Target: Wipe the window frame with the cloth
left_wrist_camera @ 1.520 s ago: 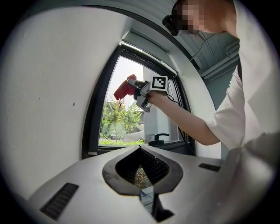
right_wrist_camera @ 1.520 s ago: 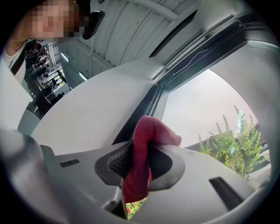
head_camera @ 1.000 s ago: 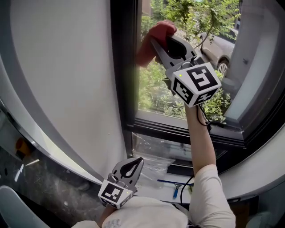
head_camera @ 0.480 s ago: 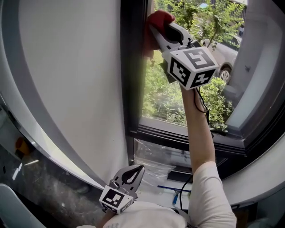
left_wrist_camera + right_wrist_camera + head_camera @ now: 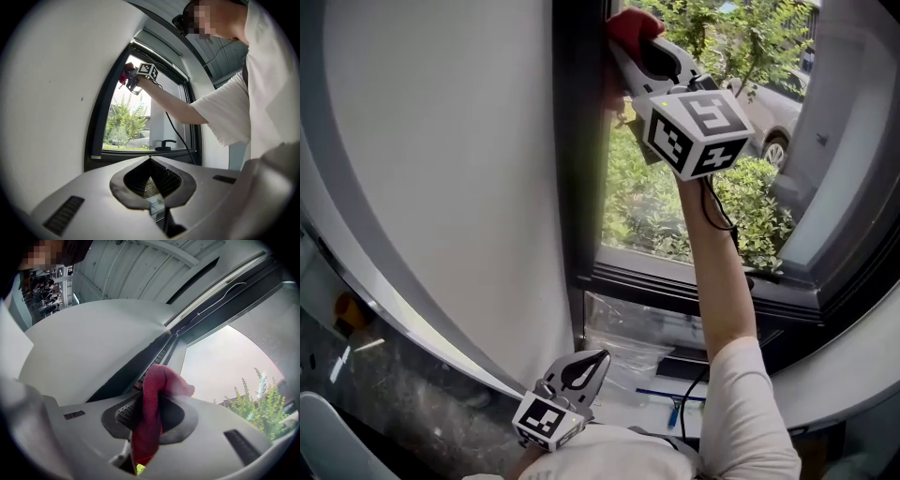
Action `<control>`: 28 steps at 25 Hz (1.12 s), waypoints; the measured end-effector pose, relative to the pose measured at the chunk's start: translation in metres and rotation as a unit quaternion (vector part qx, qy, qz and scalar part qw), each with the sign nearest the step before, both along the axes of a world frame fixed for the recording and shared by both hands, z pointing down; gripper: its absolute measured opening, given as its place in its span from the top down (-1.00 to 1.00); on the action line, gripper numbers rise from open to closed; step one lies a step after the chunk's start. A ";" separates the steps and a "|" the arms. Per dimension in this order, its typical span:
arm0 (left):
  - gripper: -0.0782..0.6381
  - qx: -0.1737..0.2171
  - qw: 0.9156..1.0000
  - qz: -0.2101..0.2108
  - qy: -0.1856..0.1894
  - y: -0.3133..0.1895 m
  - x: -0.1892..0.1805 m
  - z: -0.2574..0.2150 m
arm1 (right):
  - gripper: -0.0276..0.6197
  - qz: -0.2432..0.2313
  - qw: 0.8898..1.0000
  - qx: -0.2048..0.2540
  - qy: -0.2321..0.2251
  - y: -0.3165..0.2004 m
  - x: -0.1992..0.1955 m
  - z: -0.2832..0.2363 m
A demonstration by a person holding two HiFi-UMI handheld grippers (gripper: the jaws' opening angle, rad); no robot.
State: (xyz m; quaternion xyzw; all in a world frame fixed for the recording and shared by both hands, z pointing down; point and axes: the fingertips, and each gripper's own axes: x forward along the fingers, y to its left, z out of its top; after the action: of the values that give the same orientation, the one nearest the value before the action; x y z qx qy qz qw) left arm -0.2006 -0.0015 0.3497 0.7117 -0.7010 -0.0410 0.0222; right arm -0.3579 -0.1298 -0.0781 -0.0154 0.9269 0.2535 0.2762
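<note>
There are two grippers and one cloth. The right gripper (image 5: 630, 47) is raised at arm's length, its fingers clenched on the red cloth (image 5: 630, 21). The cloth bunches out past the fingertips and is pressed to the dark window frame (image 5: 577, 141), high on the upright at the left of the pane. In the right gripper view the cloth (image 5: 161, 378) runs as one fold between the two ribbed pads, with its free end hanging down toward the camera. Its bunched top lies against the frame where the frame meets the white wall (image 5: 93, 343).

The left gripper (image 5: 592, 361) is held low, close to the person's body and well apart from the window. Its own view shows the fingers (image 5: 151, 161) clenched tip to tip with nothing between them. That view also shows the right gripper (image 5: 130, 80) far off at the frame's upper left.

Each gripper carries one marker cube (image 5: 694, 127). One black cable (image 5: 712, 202) hangs from the right gripper along the bare forearm. One handle (image 5: 164, 142) sits on the frame's lower rail. Outside the glass are green shrubs and one pale car (image 5: 769, 103). A sheet of clear plastic (image 5: 628, 323) lies below the sill.
</note>
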 end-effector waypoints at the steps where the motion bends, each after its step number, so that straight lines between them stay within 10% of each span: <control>1: 0.76 0.001 1.000 0.005 0.001 -0.001 0.002 0.000 | 0.65 -0.001 1.000 -0.003 0.000 -0.001 0.000 0.001; 28: 0.76 0.002 1.000 0.030 0.000 -0.002 0.011 0.007 | 0.66 -0.010 0.999 -0.022 0.029 -0.001 -0.003 0.030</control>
State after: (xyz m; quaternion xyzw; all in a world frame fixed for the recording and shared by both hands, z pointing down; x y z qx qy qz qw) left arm -0.1892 -0.0033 0.3564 0.7323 -0.6793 -0.0421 0.0219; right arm -0.3604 -0.1313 -0.0483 -0.0051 0.9401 0.2305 0.2512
